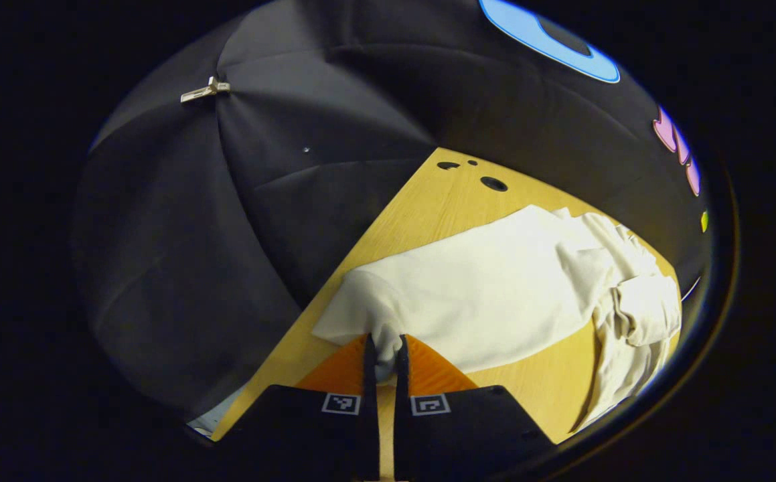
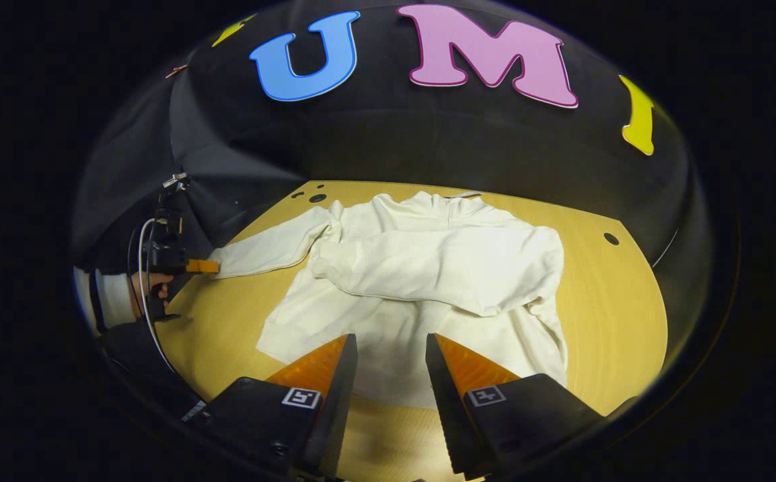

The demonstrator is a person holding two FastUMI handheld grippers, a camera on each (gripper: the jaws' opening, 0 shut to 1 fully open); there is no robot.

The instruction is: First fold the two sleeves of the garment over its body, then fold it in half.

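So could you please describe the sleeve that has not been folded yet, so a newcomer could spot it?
On the wooden table lies a white garment. One sleeve lies across its body; the unfolded sleeve stretches flat toward the table's edge, its cuff pinched by the left gripper.

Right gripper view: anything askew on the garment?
Nothing damaged. The cream long-sleeved garment lies lopsided on the wooden table: one sleeve is folded across the body, the other sleeve stretches out flat, its cuff pinched by the left gripper.
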